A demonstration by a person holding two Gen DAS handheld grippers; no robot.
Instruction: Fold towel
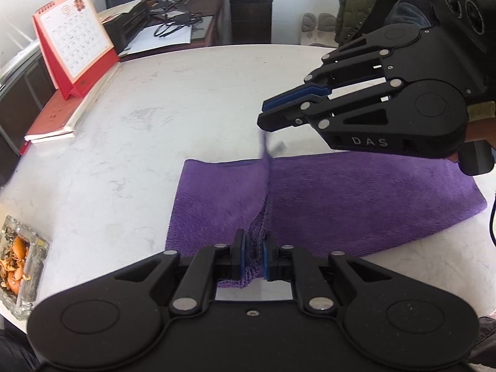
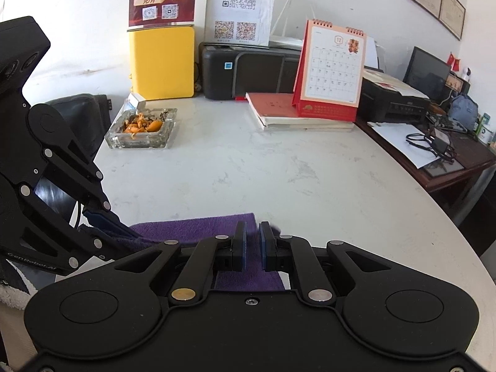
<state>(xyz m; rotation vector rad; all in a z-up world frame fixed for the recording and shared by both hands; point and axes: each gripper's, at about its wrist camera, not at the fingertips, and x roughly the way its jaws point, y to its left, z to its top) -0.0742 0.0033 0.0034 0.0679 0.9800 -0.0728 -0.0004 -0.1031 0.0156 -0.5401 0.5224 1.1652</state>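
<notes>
The jaws of the left gripper [image 1: 253, 259] are standing almost closed, and they are pinching a bunched edge of the purple towel [image 1: 341, 204] between the blue pads. From this pinch a raised ridge of cloth is running up and away to the right gripper [image 1: 263, 117], whose jaws are also nearly closed. A thin, blurred strip of the same purple cloth is hanging from its tips, so this gripper is holding the towel too.

In the right wrist view the right gripper [image 2: 251, 241] is showing only a narrow gap between its pads, with purple cloth behind and below them. How the cloth sits in that gap, I cannot tell from this view. The left gripper [image 2: 124, 231] is coming in from the left side, with its tips on the towel [image 2: 192, 226].

The rest of the towel is lying flat on the white marbled surface [image 1: 186, 108], spreading mostly to the right of the raised ridge, near the edge closest to the person.

Farther out, a glass ashtray [image 2: 141, 130] holding orange peels is resting on the surface, well apart from the towel. A red desk calendar [image 2: 330, 71] is standing on a stack of books [image 2: 294, 117] at the far side. Behind them a black printer [image 2: 248, 71] is sitting beside a yellow box [image 2: 162, 62].
</notes>
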